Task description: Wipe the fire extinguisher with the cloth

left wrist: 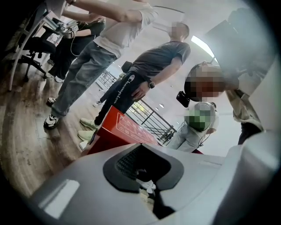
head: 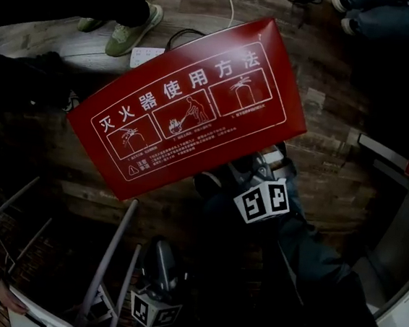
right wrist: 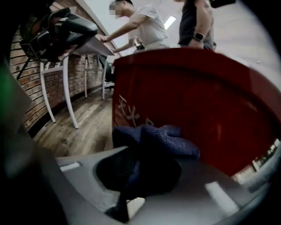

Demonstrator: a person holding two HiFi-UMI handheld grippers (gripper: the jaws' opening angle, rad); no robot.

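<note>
Looking down through the head view, you are standing over a red fire extinguisher box (head: 189, 107), its lid printed with white instruction panels and lying slantwise on the dark wooden floor (head: 327, 99). Your right gripper (head: 213, 182) is reaching in at the lid's lower edge, close beside it. Your left gripper (head: 159, 249) is hanging lower in the picture, well apart from the box, next to some grey metal legs (head: 111, 258). A pair of green shoes (head: 131, 32) is showing beyond the box.

In the left gripper view, the left gripper (left wrist: 149, 184) is keeping its jaws drawn together with nothing between them. It is pointing towards the red box (left wrist: 120, 129), which is sitting on the floor ahead, with several people standing around it and a railing (left wrist: 153, 121) behind.

In the right gripper view, the right gripper (right wrist: 131, 193) is clamping a dark blue cloth (right wrist: 162, 140), which is bunching out past the jaw tips. The cloth is sitting right up against the red side of the box (right wrist: 197, 110); whether it is touching cannot be told. A white-legged table (right wrist: 68, 92) is standing to the left by a brick wall (right wrist: 26, 88).
</note>
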